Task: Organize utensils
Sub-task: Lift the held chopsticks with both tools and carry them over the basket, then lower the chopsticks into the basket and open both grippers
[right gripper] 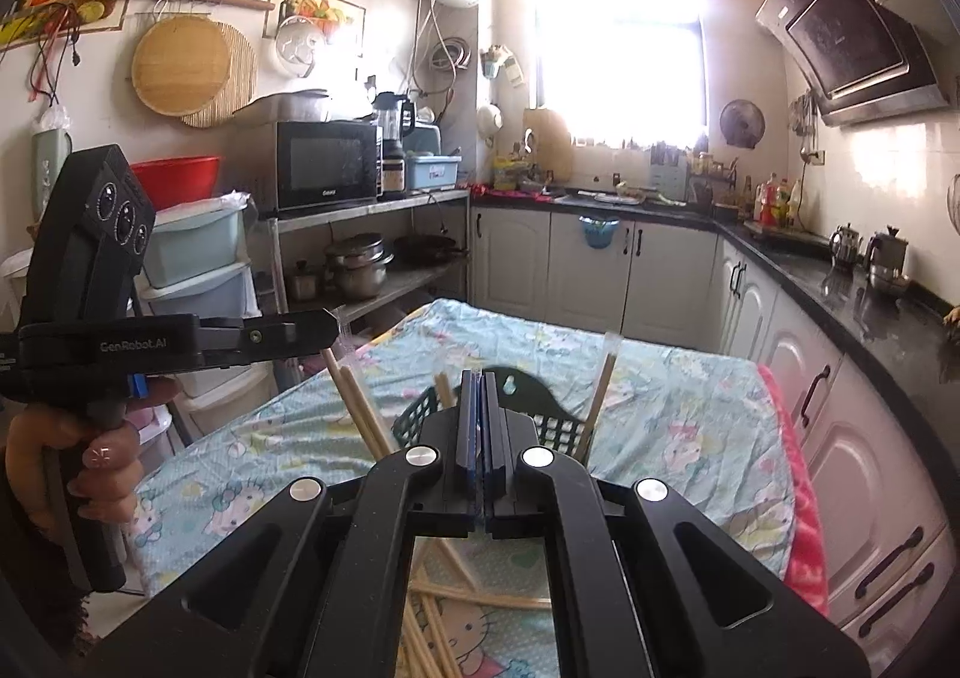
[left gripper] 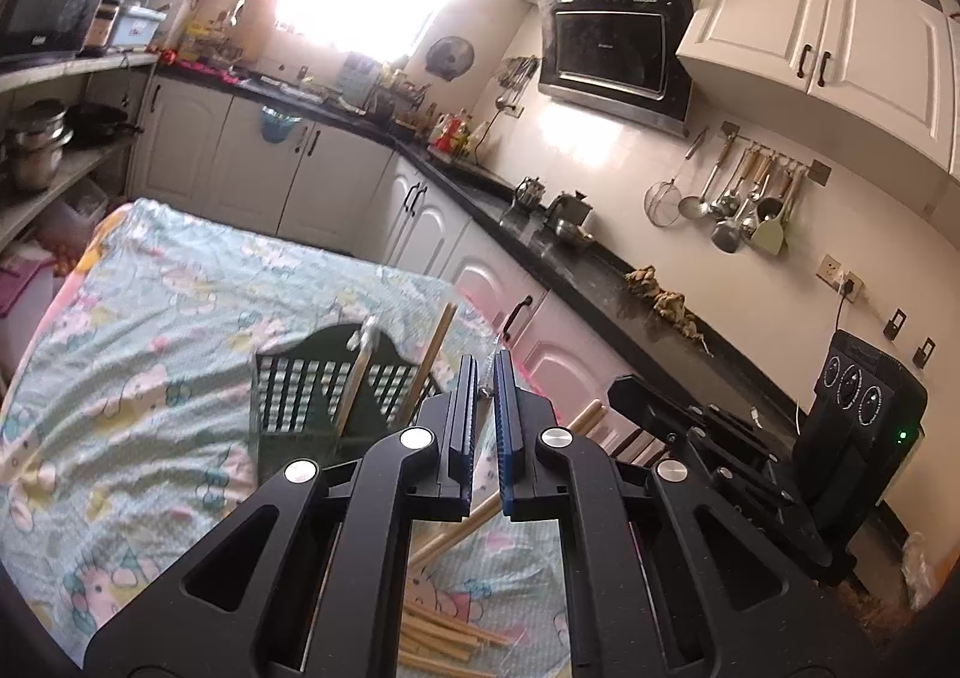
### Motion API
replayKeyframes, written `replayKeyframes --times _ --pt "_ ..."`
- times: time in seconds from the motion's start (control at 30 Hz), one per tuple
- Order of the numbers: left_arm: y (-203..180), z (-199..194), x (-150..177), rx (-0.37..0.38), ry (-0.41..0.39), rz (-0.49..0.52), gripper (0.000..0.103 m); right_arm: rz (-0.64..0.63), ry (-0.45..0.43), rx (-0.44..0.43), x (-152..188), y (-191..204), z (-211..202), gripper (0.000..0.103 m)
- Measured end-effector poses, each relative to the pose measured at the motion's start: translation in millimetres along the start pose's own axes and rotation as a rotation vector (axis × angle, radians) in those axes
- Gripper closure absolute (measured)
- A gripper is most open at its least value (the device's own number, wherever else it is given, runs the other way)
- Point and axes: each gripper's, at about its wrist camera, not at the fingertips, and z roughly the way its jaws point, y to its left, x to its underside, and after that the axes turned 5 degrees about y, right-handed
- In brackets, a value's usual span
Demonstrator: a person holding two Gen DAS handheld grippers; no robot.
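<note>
A dark green slotted utensil basket (left gripper: 312, 390) stands on the table with wrapped chopsticks (left gripper: 432, 354) leaning in it; it also shows in the right wrist view (right gripper: 540, 408). More loose wooden chopsticks (left gripper: 444, 636) lie on the cloth below the grippers, also in the right wrist view (right gripper: 432, 618). My left gripper (left gripper: 486, 372) is shut on the clear plastic wrapper end of a pair of chopsticks (right gripper: 354, 402), seen from the side in the right wrist view (right gripper: 336, 327). My right gripper (right gripper: 480, 384) is shut, with a thin clear sliver between its pads, held above the basket.
The table wears a light blue cartoon cloth (left gripper: 150, 318) with a pink edge (right gripper: 798, 498). A black counter (left gripper: 600, 270) and white cabinets (right gripper: 870, 468) run along the right. Shelves with pots (right gripper: 360, 264) and a microwave (right gripper: 327, 165) stand to the left.
</note>
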Motion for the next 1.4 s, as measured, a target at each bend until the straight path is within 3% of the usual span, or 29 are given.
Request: replayKeyframes --times 0.27,0.73,0.97,1.4 --pt "-19 -1 -39 0.004 -0.053 0.056 0.100 0.010 -0.062 0.042 -34 -17 -2 0.102" --pt "-22 27 -86 -0.012 -0.087 0.061 0.100 0.053 -0.109 0.100 -92 -46 20 0.102" --pt "-16 41 -95 -0.037 -0.093 0.066 0.100 0.075 -0.103 0.111 -101 -47 46 0.102" --pt "7 62 -89 -0.053 -0.093 0.045 0.100 0.126 -0.081 0.101 -83 -45 86 0.102"
